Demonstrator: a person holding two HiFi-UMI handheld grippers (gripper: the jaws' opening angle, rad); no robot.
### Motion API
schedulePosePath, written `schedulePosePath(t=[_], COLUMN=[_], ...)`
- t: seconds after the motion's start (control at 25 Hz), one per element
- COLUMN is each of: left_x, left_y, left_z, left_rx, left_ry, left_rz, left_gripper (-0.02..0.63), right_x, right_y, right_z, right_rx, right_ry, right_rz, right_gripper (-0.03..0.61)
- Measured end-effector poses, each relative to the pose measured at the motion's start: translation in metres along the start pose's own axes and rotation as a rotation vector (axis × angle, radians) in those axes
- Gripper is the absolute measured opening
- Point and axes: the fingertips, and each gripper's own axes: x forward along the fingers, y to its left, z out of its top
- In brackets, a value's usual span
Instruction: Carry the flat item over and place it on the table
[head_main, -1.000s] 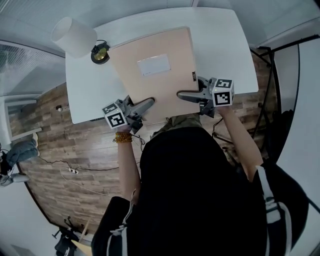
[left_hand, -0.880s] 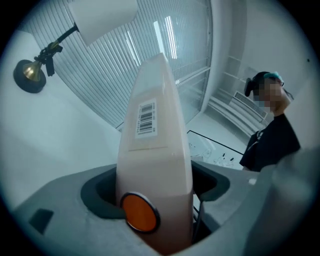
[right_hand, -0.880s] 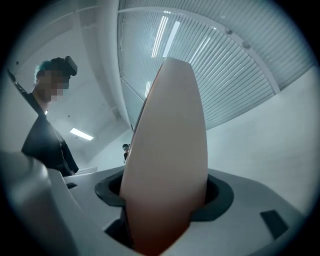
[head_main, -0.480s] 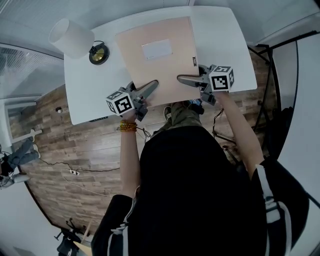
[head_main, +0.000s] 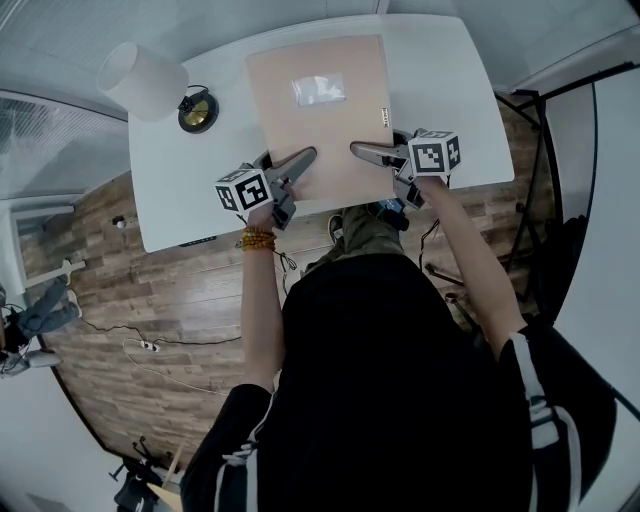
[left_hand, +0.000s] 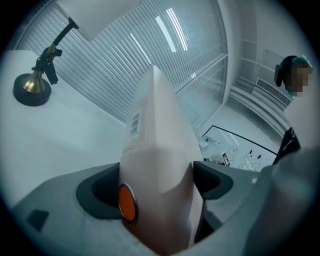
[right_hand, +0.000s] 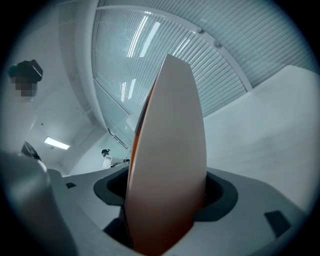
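Observation:
A flat peach-coloured file folder (head_main: 320, 110) with a white label lies on the white table (head_main: 440, 80), its near edge toward me. My left gripper (head_main: 300, 160) is at the folder's near left corner. Its jaws have just been opening, and the folder (left_hand: 157, 165) still stands between them with the pads slack. My right gripper (head_main: 362, 153) holds the near right corner. In the right gripper view its jaws are shut on the folder (right_hand: 167, 150), which fills the gap between them.
A lamp with a white shade (head_main: 140, 75) and a brass base (head_main: 197, 110) stands at the table's back left, close to the folder. The table's near edge runs just under both grippers. A black stand (head_main: 535, 150) rises off the right side, over the wood floor.
The folder has slid farther onto the table and squared up with it. Both grippers moved forward and down with it, and the left jaws widened.

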Motion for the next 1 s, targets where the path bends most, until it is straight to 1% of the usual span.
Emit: schedulePosePath(t=[0.12, 0.2, 0.4, 0.6, 0.8, 1.0], left_x=[0.003, 0.005, 0.009, 0.013, 0.019, 0.019], left_y=[0.01, 0.017, 0.031, 0.038, 0.041, 0.053], left_z=[-0.008, -0.012, -0.025, -0.033, -0.04, -0.049], left_rx=[-0.026, -0.034, -0.074, -0.09, -0.099, -0.113], left_ry=[0.019, 0.03, 0.046, 0.065, 0.088, 0.11], left_rz=[0.019, 0.046, 0.073, 0.124, 0.152, 0.207], left_gripper=[0.433, 0.434, 0.44, 0.445, 0.449, 0.453], right_x=[0.004, 0.006, 0.009, 0.012, 0.014, 0.02], right_y=[-0.013, -0.023, -0.038, -0.054, -0.066, -0.08], right_z=[-0.006, -0.011, -0.021, -0.03, -0.036, -0.047], right_rx=[0.034, 0.05, 0.102, 0.144, 0.175, 0.211], right_ry=[0.012, 0.014, 0.026, 0.034, 0.019, 0.042], right_rz=[-0.038, -0.07, -0.12, -0.154, -0.181, -0.21], right_gripper=[0.331, 0.339, 0.348, 0.359, 0.371, 0.377])
